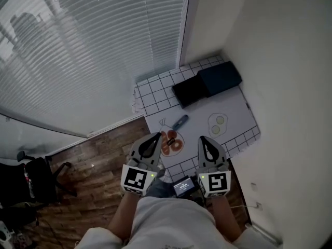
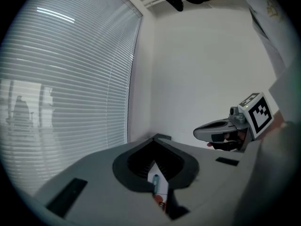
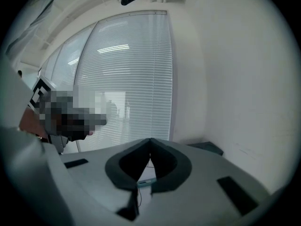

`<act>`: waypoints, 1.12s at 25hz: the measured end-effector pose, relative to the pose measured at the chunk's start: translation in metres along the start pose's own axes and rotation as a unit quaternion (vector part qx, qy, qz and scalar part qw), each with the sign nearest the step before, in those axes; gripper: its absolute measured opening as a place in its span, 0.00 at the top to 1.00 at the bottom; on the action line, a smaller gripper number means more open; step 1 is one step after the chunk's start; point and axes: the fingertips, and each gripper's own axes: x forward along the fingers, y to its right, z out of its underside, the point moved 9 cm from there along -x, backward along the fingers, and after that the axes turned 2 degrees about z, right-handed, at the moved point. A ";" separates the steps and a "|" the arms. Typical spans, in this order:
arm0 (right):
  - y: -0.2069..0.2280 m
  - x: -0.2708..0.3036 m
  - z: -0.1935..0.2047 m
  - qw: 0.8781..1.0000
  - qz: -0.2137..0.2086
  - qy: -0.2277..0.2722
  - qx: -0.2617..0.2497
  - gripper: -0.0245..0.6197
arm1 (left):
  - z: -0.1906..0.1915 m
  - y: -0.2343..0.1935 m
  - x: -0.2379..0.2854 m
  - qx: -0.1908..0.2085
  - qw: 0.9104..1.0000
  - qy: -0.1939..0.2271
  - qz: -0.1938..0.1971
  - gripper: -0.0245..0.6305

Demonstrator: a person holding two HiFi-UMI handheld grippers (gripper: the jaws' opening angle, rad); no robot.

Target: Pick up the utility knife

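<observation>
Small corner table (image 1: 153,94): white cover with black grid, smooth pale mat (image 1: 236,105) on top. Slatted blinds (image 1: 78,51) at left, plain white wall (image 1: 280,61) at right, wood-plank floor (image 1: 98,160). Two flat black boxes (image 1: 207,84) at far end. Utility knife (image 1: 180,122), slim, blue-grey, lies on mat's near-left part, just ahead of left gripper (image 1: 156,135). Left gripper and right gripper (image 1: 202,138) both clenched, empty.

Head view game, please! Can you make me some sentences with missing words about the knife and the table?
1. The utility knife lying on the table is coloured ____.
2. The left hand-held gripper and the right hand-held gripper both have their jaws ____.
3. The number of dark boxes at the table's far end is ____.
4. Left of the table hang white slatted ____.
Missing words: blue; shut; two; blinds.
</observation>
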 end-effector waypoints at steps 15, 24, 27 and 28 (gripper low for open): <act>0.005 0.043 0.032 0.999 -0.003 -0.046 0.006 0.95 | 0.036 -0.029 0.047 -0.007 0.999 -0.045 0.023 0.95; 0.012 0.065 0.059 0.997 0.003 -0.074 0.016 0.95 | 0.068 -0.033 0.076 -0.005 0.996 -0.082 0.044 0.95; 0.014 0.070 0.068 0.997 0.004 -0.079 0.020 0.95 | 0.078 -0.033 0.084 -0.002 0.994 -0.093 0.052 0.95; 0.014 0.071 0.071 0.996 0.004 -0.081 0.020 0.95 | 0.081 -0.034 0.086 -0.002 0.994 -0.097 0.054 0.95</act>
